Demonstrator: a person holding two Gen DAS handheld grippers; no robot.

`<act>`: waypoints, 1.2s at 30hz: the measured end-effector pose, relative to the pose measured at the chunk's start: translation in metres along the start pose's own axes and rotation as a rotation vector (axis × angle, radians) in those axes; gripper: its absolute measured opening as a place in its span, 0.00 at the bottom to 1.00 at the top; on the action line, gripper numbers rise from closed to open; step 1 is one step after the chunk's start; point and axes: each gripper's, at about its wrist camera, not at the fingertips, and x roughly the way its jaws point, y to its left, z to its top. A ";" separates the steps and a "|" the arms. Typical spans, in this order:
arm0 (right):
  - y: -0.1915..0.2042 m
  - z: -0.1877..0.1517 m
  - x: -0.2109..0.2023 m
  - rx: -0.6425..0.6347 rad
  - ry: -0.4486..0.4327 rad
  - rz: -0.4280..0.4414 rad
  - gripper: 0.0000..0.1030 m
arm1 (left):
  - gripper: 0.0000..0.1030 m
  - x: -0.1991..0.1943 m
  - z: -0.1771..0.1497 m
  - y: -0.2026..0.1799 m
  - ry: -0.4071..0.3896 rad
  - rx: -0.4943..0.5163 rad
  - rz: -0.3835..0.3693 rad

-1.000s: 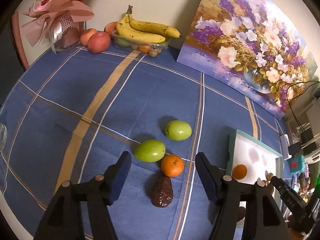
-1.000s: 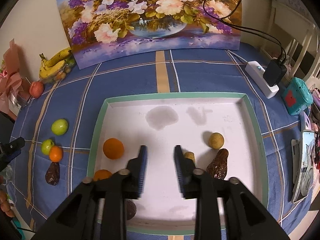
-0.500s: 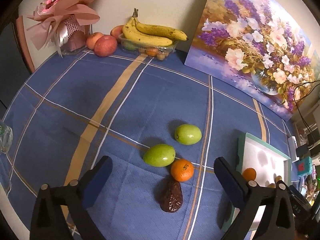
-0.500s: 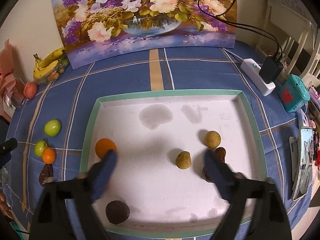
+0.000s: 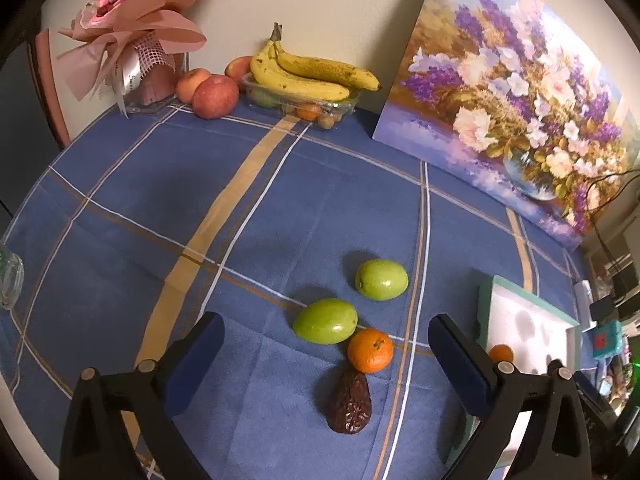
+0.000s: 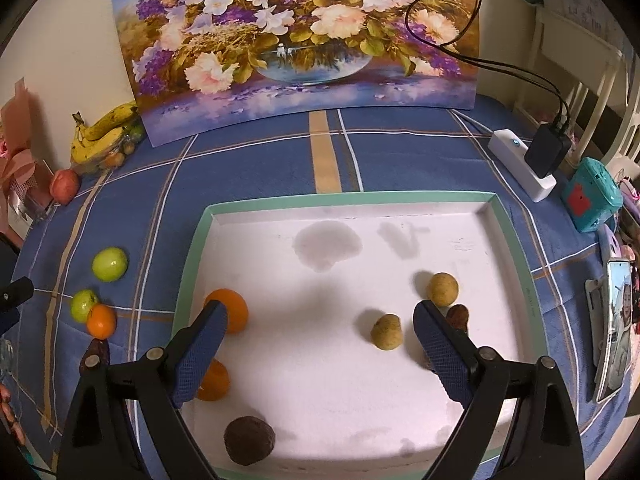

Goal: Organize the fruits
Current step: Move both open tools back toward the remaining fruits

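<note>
On the blue checked cloth lie two green fruits [image 5: 325,321] [image 5: 381,279], a small orange [image 5: 370,350] and a dark wrinkled fruit [image 5: 350,403]. My left gripper [image 5: 326,344] hangs open above them, nothing between its fingers. The white tray with a green rim [image 6: 344,198] holds two oranges [image 6: 232,309] [image 6: 214,381], two yellowish round fruits [image 6: 442,288] [image 6: 386,332], a dark round fruit [image 6: 249,440] and a brown fruit [image 6: 459,317] partly hidden by a finger. My right gripper [image 6: 318,330] stands open over the tray, empty.
At the back wall lean a flower painting [image 6: 300,40], bananas on a clear box [image 5: 308,76], red apples [image 5: 214,96] and a pink bouquet [image 5: 136,40]. A white power strip with a black plug [image 6: 528,164], a teal box [image 6: 592,196] and a phone [image 6: 616,320] lie right of the tray.
Both grippers have opened wide from nearly shut. In the tray a yellowish fruit and a dark round fruit, earlier hidden behind the right fingers, have come into view.
</note>
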 end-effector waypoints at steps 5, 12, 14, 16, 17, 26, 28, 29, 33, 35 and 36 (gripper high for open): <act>0.009 0.000 0.000 0.000 -0.015 0.008 0.91 | 1.00 -0.009 0.004 0.010 -0.062 -0.031 -0.029; 0.028 0.002 0.000 -0.019 -0.027 0.051 0.91 | 1.00 -0.014 0.008 0.022 -0.107 -0.063 -0.046; 0.035 0.003 -0.001 -0.030 -0.034 0.061 0.91 | 1.00 -0.013 0.009 0.025 -0.103 -0.064 -0.052; 0.044 0.003 -0.001 -0.048 -0.034 0.079 0.91 | 1.00 -0.012 0.009 0.028 -0.099 -0.064 -0.059; 0.048 0.003 -0.001 -0.054 -0.032 0.085 0.91 | 1.00 -0.012 0.010 0.031 -0.096 -0.068 -0.067; 0.076 0.002 0.006 -0.071 -0.014 0.128 0.91 | 1.00 -0.012 0.013 0.048 -0.096 -0.077 -0.021; 0.081 0.002 0.005 -0.073 -0.016 0.142 0.91 | 1.00 -0.012 0.014 0.051 -0.100 -0.083 -0.018; 0.083 0.003 0.005 -0.075 -0.018 0.150 0.91 | 1.00 -0.013 0.014 0.052 -0.101 -0.086 -0.016; 0.088 0.006 0.002 -0.074 -0.038 0.171 0.91 | 0.99 -0.011 0.015 0.055 -0.092 -0.094 -0.019; 0.090 0.008 0.002 -0.072 -0.048 0.168 0.89 | 0.98 -0.008 0.015 0.055 -0.081 -0.097 -0.027; 0.090 0.009 0.002 -0.070 -0.049 0.170 0.84 | 0.97 -0.006 0.015 0.055 -0.073 -0.098 -0.028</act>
